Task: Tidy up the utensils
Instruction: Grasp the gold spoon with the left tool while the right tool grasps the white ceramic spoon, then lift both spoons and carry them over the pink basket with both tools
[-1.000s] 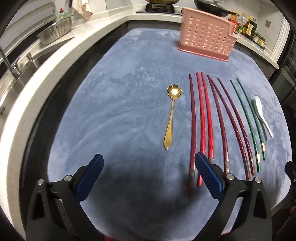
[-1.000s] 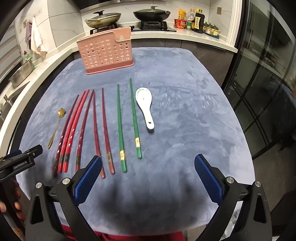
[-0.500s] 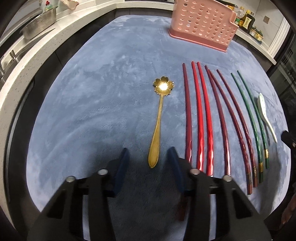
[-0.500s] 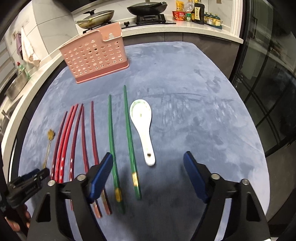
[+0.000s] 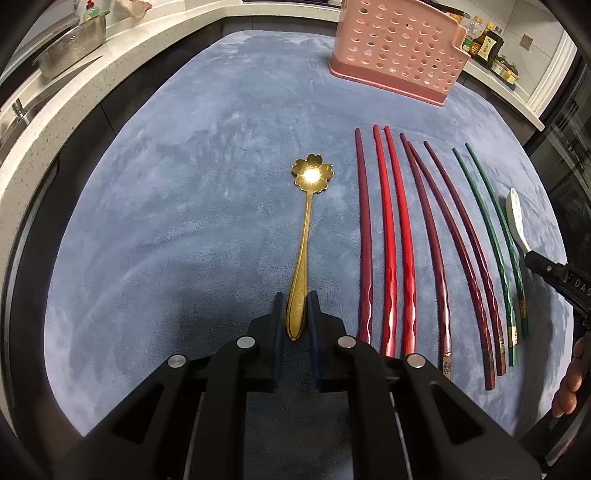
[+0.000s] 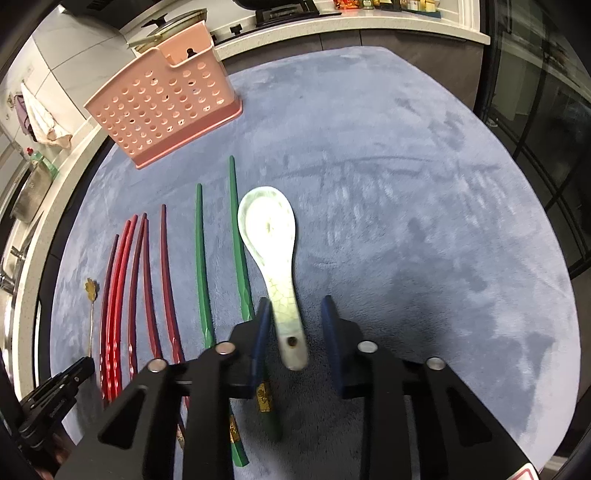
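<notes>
A gold flower-bowl spoon lies on the blue mat. My left gripper is shut on the end of its handle. A white ceramic spoon lies right of the green chopsticks. My right gripper straddles its handle, jaws partly closed, with a gap still showing on the right side. Red and maroon chopsticks lie in a row between the two spoons. A pink perforated utensil holder stands at the far edge of the mat; it also shows in the right wrist view.
A white counter with a metal colander runs along the left. Bottles stand behind the holder. A stove with pans is at the back. Dark glass doors are on the right.
Both grippers moved forward and down toward the mat. The left jaws closed around the gold spoon's handle. The right jaws narrowed around the white spoon's handle.
</notes>
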`<move>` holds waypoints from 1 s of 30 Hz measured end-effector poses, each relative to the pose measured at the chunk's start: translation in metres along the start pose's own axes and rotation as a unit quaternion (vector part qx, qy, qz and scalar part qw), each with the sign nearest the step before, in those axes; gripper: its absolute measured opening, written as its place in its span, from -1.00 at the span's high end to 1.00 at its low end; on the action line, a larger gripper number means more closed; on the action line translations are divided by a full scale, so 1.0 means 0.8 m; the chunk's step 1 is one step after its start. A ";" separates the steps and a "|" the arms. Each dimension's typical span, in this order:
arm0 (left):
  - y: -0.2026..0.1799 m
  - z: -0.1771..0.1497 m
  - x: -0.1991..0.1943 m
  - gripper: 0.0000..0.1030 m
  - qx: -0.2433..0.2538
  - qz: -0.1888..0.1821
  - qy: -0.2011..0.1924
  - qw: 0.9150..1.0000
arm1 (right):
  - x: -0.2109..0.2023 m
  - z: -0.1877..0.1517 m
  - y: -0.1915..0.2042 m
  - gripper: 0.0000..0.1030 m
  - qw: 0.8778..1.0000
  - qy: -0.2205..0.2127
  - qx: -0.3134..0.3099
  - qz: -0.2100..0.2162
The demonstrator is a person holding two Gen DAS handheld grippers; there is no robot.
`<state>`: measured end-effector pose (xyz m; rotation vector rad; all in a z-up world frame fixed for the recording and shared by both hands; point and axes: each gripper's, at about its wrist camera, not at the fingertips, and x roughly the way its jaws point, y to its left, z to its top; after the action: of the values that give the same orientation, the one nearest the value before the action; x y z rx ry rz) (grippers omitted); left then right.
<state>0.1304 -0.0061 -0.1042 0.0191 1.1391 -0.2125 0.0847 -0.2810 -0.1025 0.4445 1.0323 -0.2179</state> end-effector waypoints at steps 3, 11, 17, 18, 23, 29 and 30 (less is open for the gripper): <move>0.000 0.000 0.001 0.78 -0.001 0.000 -0.001 1.000 | 0.005 -0.002 -0.001 0.65 1.000 -0.001 0.002 0.010; 0.000 0.000 0.000 0.79 -0.002 -0.001 -0.001 1.000 | -0.001 -0.006 -0.004 0.72 1.000 -0.010 0.001 0.024; -0.005 0.001 -0.019 0.80 0.005 -0.010 -0.016 1.000 | -0.022 -0.004 0.003 0.76 0.999 -0.026 -0.018 0.013; -0.007 0.001 -0.024 0.80 0.008 -0.010 -0.022 1.000 | -0.027 -0.004 0.003 0.76 0.999 -0.029 -0.018 0.012; -0.007 0.007 -0.050 0.80 0.009 -0.020 -0.046 0.999 | -0.051 -0.001 0.006 0.76 0.999 -0.047 -0.025 0.009; -0.007 0.025 -0.082 0.81 0.004 -0.031 -0.079 0.996 | -0.081 0.007 0.010 0.76 0.997 -0.074 -0.027 0.014; -0.006 0.029 -0.087 0.81 0.003 -0.033 -0.083 0.996 | -0.084 0.009 0.011 0.77 0.997 -0.077 -0.028 0.014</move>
<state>0.1226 -0.0029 -0.0315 -0.0305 0.9747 -0.2718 0.0600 -0.2782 -0.0390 0.3846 0.8790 -0.1939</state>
